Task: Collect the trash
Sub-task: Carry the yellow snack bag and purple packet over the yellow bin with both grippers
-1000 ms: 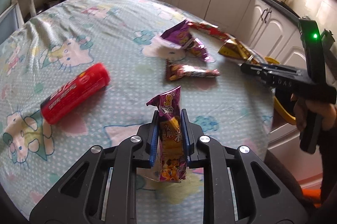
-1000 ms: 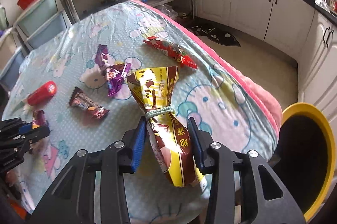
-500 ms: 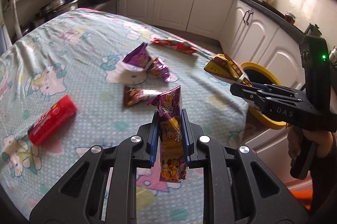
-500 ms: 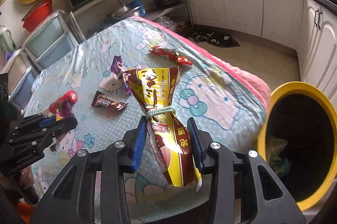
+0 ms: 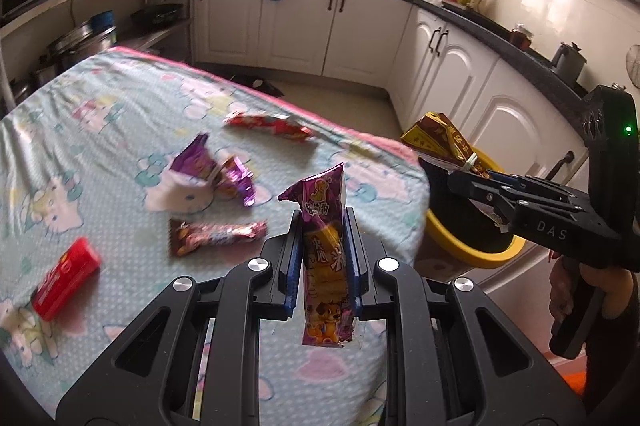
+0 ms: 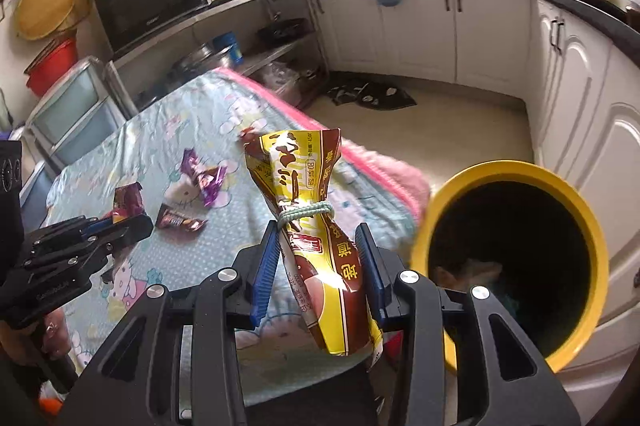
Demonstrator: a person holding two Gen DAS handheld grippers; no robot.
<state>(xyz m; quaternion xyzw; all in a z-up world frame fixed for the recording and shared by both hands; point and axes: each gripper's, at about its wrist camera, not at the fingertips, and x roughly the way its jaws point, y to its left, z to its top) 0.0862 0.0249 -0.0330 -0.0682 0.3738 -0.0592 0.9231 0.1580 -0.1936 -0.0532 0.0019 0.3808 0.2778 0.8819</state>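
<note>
Left gripper clamps purple wrapper; right gripper clamps yellow bag near bin. Four items left on bench.

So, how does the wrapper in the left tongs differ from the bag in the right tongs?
The purple wrapper is narrow and flat; the yellow-brown bag is wider and bulkier. The bag is tied at its neck with a pale string; the wrapper has no tie. Both stand upright, each clamped in its tongs, left and right.
</note>
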